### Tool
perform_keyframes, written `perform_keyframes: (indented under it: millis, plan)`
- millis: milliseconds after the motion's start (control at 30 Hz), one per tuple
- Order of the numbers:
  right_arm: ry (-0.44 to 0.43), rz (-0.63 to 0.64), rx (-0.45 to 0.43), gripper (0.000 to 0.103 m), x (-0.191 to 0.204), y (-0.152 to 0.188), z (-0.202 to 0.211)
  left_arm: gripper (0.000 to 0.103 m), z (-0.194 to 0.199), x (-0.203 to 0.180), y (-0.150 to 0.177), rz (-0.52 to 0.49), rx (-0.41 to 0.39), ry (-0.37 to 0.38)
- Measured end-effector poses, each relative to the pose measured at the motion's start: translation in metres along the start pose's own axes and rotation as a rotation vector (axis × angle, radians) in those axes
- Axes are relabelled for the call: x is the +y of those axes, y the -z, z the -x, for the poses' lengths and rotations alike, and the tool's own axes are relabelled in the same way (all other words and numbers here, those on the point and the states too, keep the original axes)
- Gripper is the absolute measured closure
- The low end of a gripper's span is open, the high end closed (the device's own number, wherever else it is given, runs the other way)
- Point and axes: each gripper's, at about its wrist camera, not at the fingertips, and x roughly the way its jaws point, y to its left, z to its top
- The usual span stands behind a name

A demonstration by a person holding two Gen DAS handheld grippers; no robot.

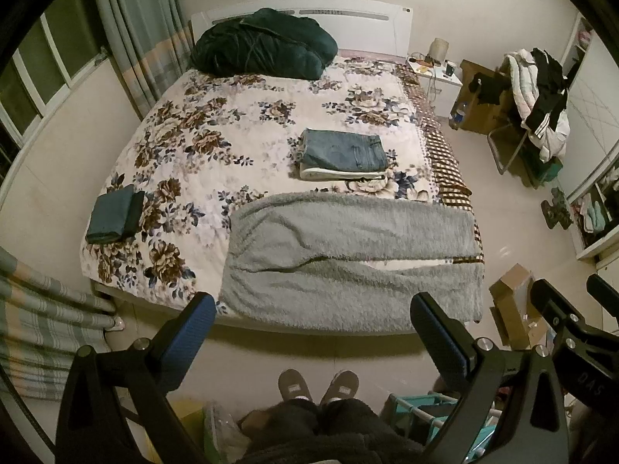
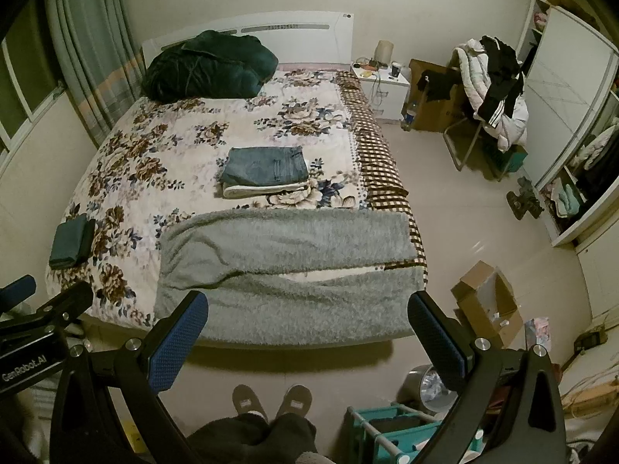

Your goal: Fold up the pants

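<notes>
we see one pair of grey fleece pants [image 1: 348, 255] spread flat at the near right of the bed [image 1: 201, 127], long axis running left to right, both legs side by side. two folded stacks lie farther off: jeans [image 1: 344, 150] and a dark cloth [image 1: 114, 212]. our left gripper [image 1: 313, 317] and right gripper [image 2: 309, 317] hover wide apart, empty.

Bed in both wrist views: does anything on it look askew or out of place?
Mostly tidy. The grey fleecy pants lie flat across the foot of the bed, their lower edge hanging over it, not yet folded. The folded jeans and a small dark green folded stack sit neatly. Both grippers are open, holding nothing.
</notes>
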Motion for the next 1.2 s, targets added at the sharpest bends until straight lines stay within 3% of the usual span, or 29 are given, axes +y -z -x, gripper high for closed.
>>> perform_keyframes:
  millis: [200, 367, 500, 633, 867, 967, 1100, 1200]
  plan:
    - [-0.014, 0.002, 0.023, 0.0, -0.015, 0.007, -0.024, 0.0, -0.006, -0.007, 0.008, 0.012, 0.005, -0.013]
    - [-0.016, -0.017, 0.031, 0.0, -0.032, 0.003, -0.06, 0.0, -0.033, -0.009, -0.002, 0.058, -0.01, -0.062]
    - [-0.007, -0.039, 0.033, 0.0, -0.047, -0.017, -0.111, 0.0, -0.072, -0.001, -0.021, 0.098, -0.029, -0.141]
    - [0.053, -0.08, 0.046, 0.0, -0.059, -0.045, -0.179, 0.0, -0.135, 0.002, -0.048, 0.13, 0.016, -0.196]
    - [0.079, -0.249, 0.185, 0.0, -0.089, -0.1, -0.354, 0.0, -0.289, 0.032, -0.105, 0.226, 0.216, -0.197]
    - [0.079, -0.319, 0.257, 0.0, -0.102, -0.118, -0.451, 0.0, -0.369, 0.051, -0.129, 0.313, 0.324, -0.166]
    - [0.145, -0.419, 0.358, 0.0, -0.126, -0.131, -0.591, 0.0, -0.475, 0.071, -0.15, 0.409, 0.442, -0.176]
    - [0.134, -0.531, 0.431, 0.0, -0.15, -0.133, -0.682, 0.0, -0.549, 0.087, -0.159, 0.502, 0.517, -0.158]
